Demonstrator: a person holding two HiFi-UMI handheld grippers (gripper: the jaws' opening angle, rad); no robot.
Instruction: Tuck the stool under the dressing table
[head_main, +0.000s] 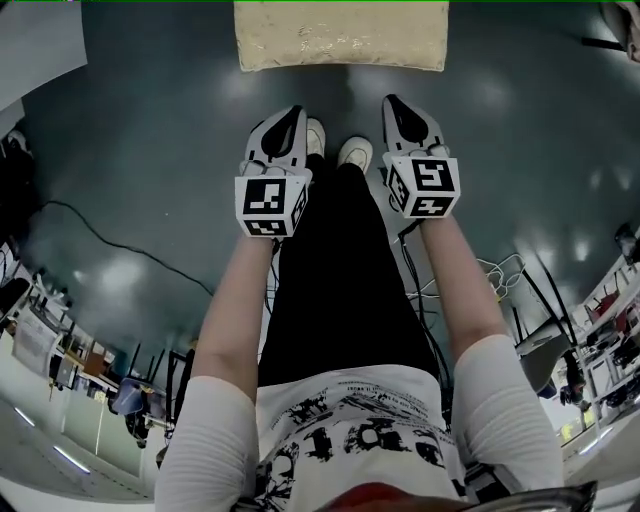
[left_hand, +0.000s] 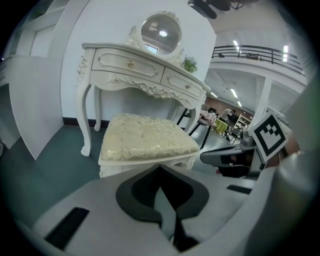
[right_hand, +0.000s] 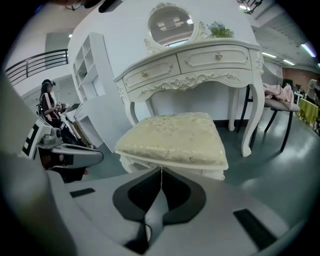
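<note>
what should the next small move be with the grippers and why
Probably carry both grippers forward to the near edge of the stool. It stands out in front of the dressing table, not under it, and the left gripper and right gripper, both shut and empty, hang short of it.

Cream-cushioned white stool (right_hand: 172, 137) upright on the floor, just in front of white carved dressing table (right_hand: 200, 65), not under it.
</note>
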